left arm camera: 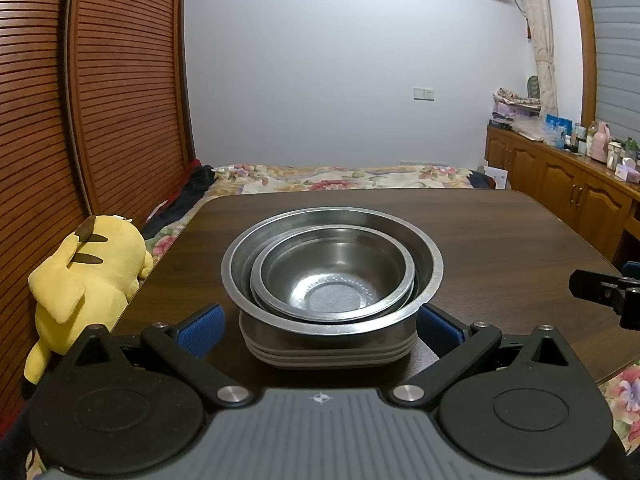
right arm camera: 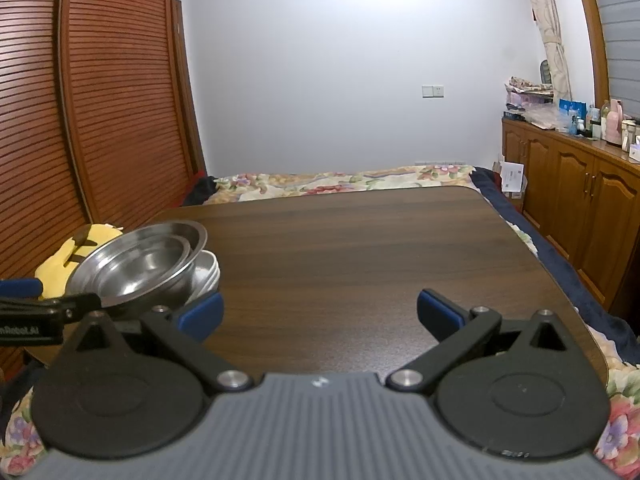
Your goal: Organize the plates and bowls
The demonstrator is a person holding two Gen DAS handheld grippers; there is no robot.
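Left tongs (left arm camera: 320, 330) wide open, holding nothing, blue pads either side of the bowls (left arm camera: 332, 270) nested on stacked plates (left arm camera: 328, 354) at the counter's (left arm camera: 500, 240) near left; right tongs (right arm camera: 320, 314) equally wide, empty, over bare wood. Best closed low on the plates, level, slowly. Only legible writing: mirrored "Robot.AI" on the left tongs.

nested steel bowls (left arm camera: 332, 276) on stacked plates (left arm camera: 328, 354), left claw (left arm camera: 320, 326) spread wide
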